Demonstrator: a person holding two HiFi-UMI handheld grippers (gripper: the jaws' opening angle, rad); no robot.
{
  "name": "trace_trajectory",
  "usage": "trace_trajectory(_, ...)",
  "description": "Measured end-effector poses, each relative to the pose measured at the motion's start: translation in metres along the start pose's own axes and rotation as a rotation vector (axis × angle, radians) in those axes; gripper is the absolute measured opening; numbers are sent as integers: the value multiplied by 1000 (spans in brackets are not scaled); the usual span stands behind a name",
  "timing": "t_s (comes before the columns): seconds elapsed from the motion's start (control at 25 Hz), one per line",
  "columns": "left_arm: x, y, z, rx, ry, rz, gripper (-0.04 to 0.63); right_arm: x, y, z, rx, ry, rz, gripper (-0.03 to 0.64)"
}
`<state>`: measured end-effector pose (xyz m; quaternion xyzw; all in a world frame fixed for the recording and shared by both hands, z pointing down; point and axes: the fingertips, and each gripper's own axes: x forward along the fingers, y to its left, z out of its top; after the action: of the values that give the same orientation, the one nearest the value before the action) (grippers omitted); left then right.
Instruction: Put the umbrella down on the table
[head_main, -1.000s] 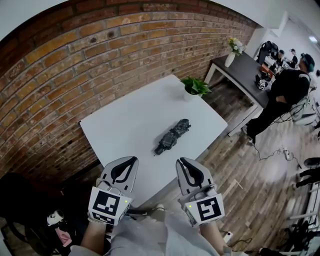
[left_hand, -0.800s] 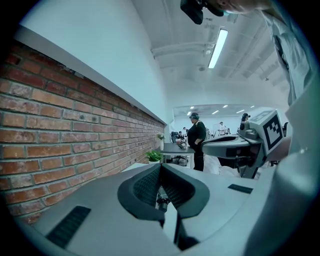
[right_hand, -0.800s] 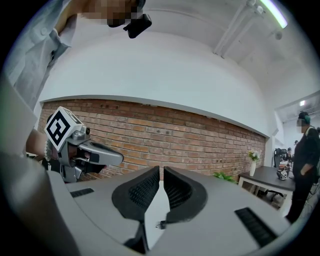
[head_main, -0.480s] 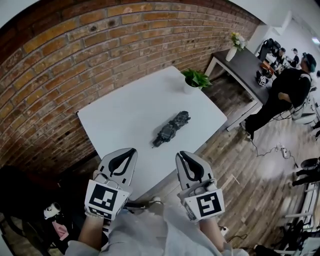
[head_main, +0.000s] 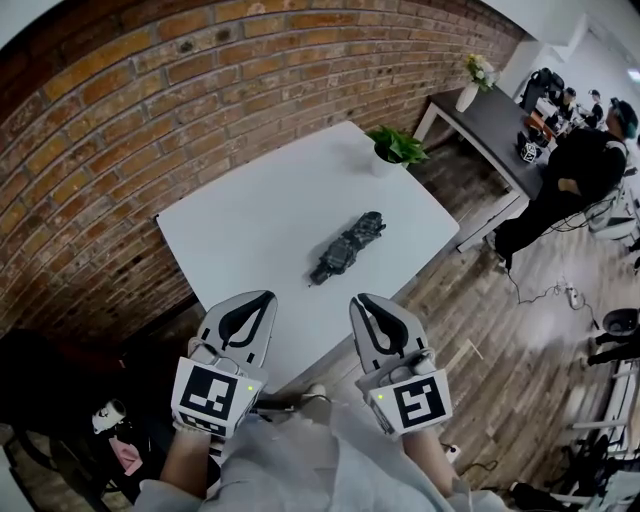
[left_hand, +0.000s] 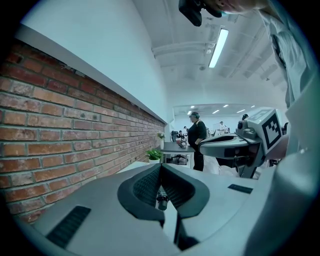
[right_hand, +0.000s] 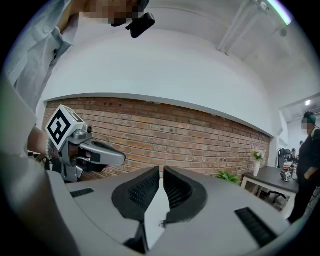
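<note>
Near table edge is hidden behind the grippers, table legs out of sight, umbrella detail too small to read. Far left: one rough red brick wall (head_main: 100, 150). Two grippers, grey moulded shells with black ribbed pads. Left gripper (head_main: 266, 297) has its jaws closed tip to tip, nothing held; it hovers off the table's near edge. One white smooth rectangular table (head_main: 250, 220). One umbrella (head_main: 346, 258), folded into a dark, crumpled short bundle, lies flat on the tabletop right of centre, angled diagonally, well apart from both grippers. Right gripper (head_main: 358, 298) has its pads drawn together to a thin slit, nothing between, also short of the table. One potted plant (head_main: 395, 148), green leaves in a white pot, sits at the table's far right corner. Wood plank floor (head_main: 500, 350) on the right. One dark table (head_main: 495, 125) carries one white vase (head_main: 468, 95) of flowers. One person (head_main: 570, 180) in black stands beside it; others behind are too small to count.
</note>
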<state>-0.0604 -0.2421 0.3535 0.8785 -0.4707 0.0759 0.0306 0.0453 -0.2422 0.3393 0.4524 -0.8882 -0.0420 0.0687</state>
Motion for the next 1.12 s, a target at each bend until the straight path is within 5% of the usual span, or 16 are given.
trace_trajectory(0.88,-5,15,-11,-22,32,57,20,3,4,-14,-8,67,12,57)
trace_trajectory(1.12,-1,21,-9,-105,2,53,18,5,8,-13,-8,51,22,57)
